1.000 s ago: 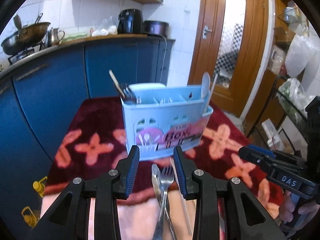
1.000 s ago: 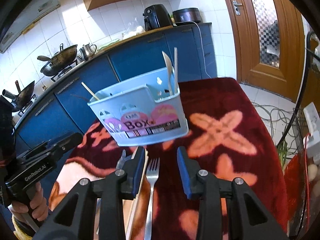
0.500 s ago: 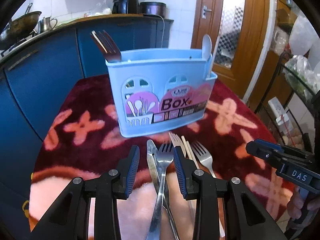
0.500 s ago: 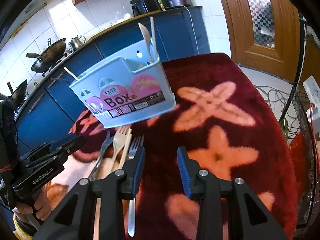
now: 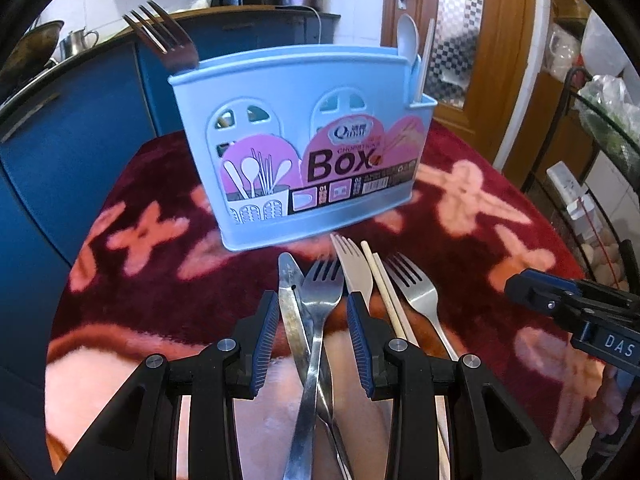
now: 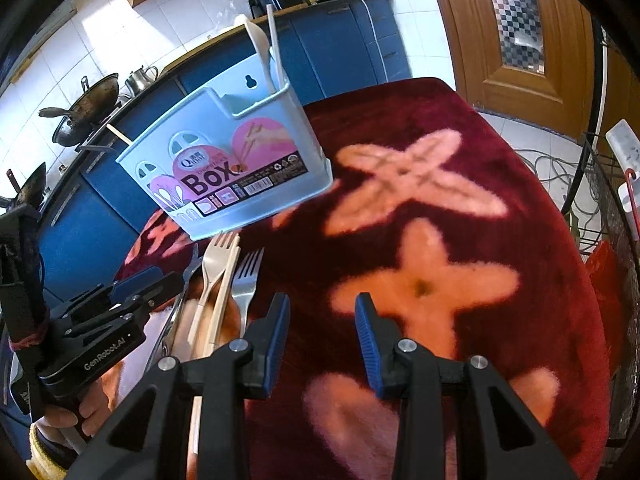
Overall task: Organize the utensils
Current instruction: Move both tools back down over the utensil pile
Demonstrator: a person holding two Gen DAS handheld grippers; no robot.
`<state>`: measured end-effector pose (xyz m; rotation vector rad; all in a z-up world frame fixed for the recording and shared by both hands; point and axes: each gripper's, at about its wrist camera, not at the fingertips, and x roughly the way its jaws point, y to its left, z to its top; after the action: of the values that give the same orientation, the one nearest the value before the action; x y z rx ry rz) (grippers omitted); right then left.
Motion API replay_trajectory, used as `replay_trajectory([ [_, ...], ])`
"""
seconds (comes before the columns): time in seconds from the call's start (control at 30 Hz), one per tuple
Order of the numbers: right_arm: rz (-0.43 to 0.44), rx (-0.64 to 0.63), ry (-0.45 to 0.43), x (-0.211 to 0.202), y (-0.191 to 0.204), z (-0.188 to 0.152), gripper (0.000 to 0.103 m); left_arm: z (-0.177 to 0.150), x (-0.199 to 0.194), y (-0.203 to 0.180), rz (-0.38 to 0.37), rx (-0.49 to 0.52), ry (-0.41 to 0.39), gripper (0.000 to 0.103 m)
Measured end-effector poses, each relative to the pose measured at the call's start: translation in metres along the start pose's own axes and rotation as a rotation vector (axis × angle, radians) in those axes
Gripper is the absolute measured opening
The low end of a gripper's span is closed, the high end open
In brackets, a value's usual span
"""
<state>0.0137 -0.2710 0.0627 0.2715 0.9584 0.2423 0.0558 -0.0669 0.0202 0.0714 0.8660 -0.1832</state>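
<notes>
A light blue utensil box (image 5: 304, 148) stands on the red flowered cloth; it also shows in the right wrist view (image 6: 228, 168). A metal fork (image 5: 160, 40) sticks up at its left end, a white spoon (image 5: 410, 44) and a stick at its right end. In front lie a knife (image 5: 290, 312), a steel fork (image 5: 320, 320), a cream plastic fork (image 5: 354, 268), chopsticks (image 5: 386, 288) and a second steel fork (image 5: 418, 296). My left gripper (image 5: 312, 336) is open, its jaws either side of the knife and steel fork. My right gripper (image 6: 322, 332) is open and empty over the cloth, right of the utensils.
Blue kitchen cabinets (image 5: 80, 112) with woks and a kettle stand behind the table. A wooden door (image 6: 528, 32) is at the back right. A wire rack (image 6: 608, 208) stands off the table's right edge.
The left gripper has dropped lower and closer over the knife and fork. The right gripper has drifted right, away from the utensils, so it now hangs over bare cloth.
</notes>
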Motion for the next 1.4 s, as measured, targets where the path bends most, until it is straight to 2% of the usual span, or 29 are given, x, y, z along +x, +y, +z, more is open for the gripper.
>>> replay_trajectory([
  [0.47, 0.016, 0.013, 0.015, 0.004, -0.005, -0.002, 0.037, 0.0, 0.019, -0.011, 0.015, 0.051, 0.032, 0.036],
  [0.57, 0.018, 0.013, 0.016, 0.005, -0.005, -0.002, 0.037, 0.001, 0.024, -0.011, 0.026, 0.059, 0.037, 0.029],
  [0.63, 0.019, 0.013, 0.016, 0.005, -0.005, -0.003, 0.037, 0.002, 0.027, -0.01, 0.026, 0.054, 0.04, 0.024],
  [0.93, 0.016, 0.012, 0.021, 0.006, -0.005, -0.003, 0.037, -0.001, 0.018, -0.003, 0.003, 0.026, 0.012, 0.022],
  [1.1, 0.015, 0.005, 0.025, 0.007, -0.002, -0.003, 0.037, -0.004, 0.003, 0.01, -0.013, -0.023, -0.009, 0.022],
  [1.4, 0.019, -0.019, 0.045, 0.013, 0.011, -0.005, 0.037, -0.014, -0.009, 0.04, 0.022, -0.087, -0.024, 0.021],
])
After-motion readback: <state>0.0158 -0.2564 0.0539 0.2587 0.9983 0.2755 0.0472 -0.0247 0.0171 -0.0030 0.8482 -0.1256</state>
